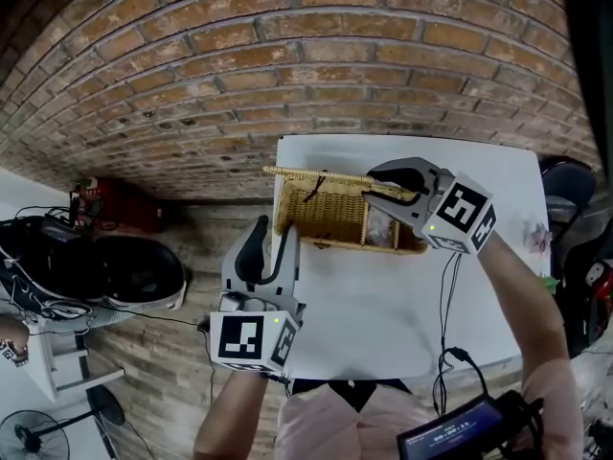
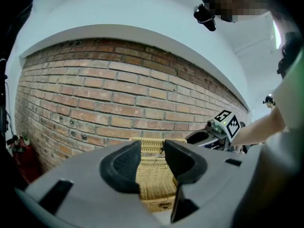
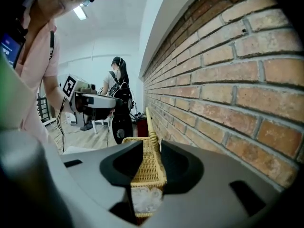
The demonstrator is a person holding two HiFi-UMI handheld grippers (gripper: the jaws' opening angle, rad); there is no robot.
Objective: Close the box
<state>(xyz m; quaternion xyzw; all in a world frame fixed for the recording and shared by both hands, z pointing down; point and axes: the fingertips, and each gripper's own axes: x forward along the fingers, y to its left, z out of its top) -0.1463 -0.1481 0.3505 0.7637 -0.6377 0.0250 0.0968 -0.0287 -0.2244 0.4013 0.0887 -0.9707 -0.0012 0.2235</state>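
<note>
Wicker box (image 1: pixel 330 217) sits on white table (image 1: pixel 383 314) by brick wall (image 1: pixel 287 65), w/ lid (image 1: pixel 316 173) standing on edge along the back.

Left claw (image 1: pixel 275 247): jaws apart, nothing btwn them. Box lies just ahead of its tips, left end nearest, apparently not touching.

Right claw (image 1: pixel 391 192) is at the opp. end: jaws apart, straddling the box's rear corner. Wicker rim sits btwn them and the lid edge rises just past the tips, closer to one jaw. No clear squeeze on it. Pale lining (image 3: pixel 145 201) shows right under this claw's jaws.
</note>
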